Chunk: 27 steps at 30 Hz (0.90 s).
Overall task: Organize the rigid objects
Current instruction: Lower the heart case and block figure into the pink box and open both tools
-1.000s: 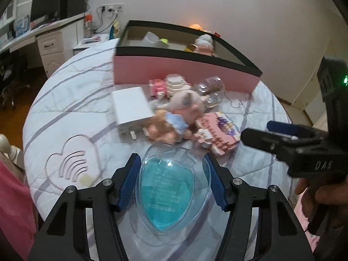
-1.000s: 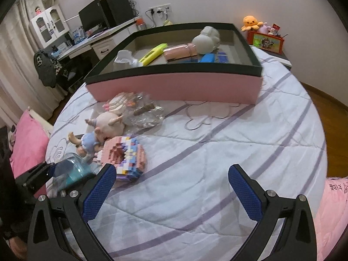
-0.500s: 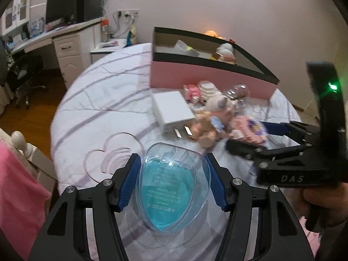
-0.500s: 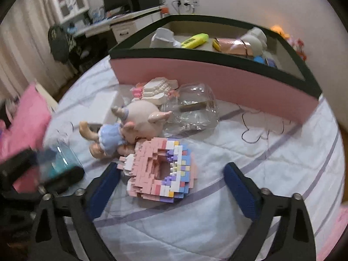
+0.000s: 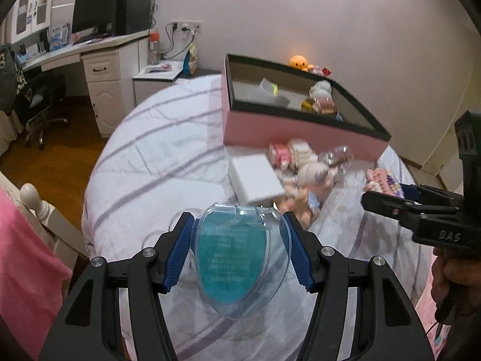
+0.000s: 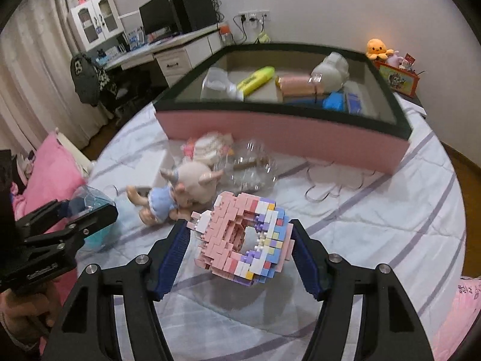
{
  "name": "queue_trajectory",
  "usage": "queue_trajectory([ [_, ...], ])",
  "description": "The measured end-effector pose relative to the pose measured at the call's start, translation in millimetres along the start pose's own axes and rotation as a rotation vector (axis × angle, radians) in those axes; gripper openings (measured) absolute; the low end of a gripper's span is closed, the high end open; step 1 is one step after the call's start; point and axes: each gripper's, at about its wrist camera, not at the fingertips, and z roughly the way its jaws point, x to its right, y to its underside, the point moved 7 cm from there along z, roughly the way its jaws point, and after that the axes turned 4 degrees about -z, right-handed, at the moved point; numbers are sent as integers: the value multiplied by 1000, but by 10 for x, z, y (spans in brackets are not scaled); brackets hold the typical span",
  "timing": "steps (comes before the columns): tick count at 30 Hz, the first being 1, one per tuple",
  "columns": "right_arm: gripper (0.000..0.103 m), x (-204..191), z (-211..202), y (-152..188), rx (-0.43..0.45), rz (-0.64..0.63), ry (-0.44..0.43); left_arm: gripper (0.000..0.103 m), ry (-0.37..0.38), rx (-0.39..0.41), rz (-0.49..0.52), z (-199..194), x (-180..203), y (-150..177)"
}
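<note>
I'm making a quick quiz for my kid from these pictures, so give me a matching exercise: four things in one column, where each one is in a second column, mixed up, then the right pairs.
Things:
1. heart-shaped clear case
2. pink brick donut
3. yellow highlighter
4. orange plush octopus

Places:
A. inside the pink box
B. between the right gripper's pads
C. off the bed, by the wall
D. between the left gripper's pads

Pairs: 1-D, 2-B, 3-A, 4-C
</note>
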Motion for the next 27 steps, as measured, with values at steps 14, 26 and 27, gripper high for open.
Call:
queue_trajectory([
  [14, 68, 175, -207, -578, 104, -12, 7, 61, 15, 114, 32, -95, 26, -690],
  [26, 68, 615, 51, -1569, 178, 1, 48, 61, 79, 201, 100, 354, 355, -1851],
  [27, 68, 650, 117, -1627, 174, 7, 50, 61, 87, 192, 100, 437, 382, -1922],
])
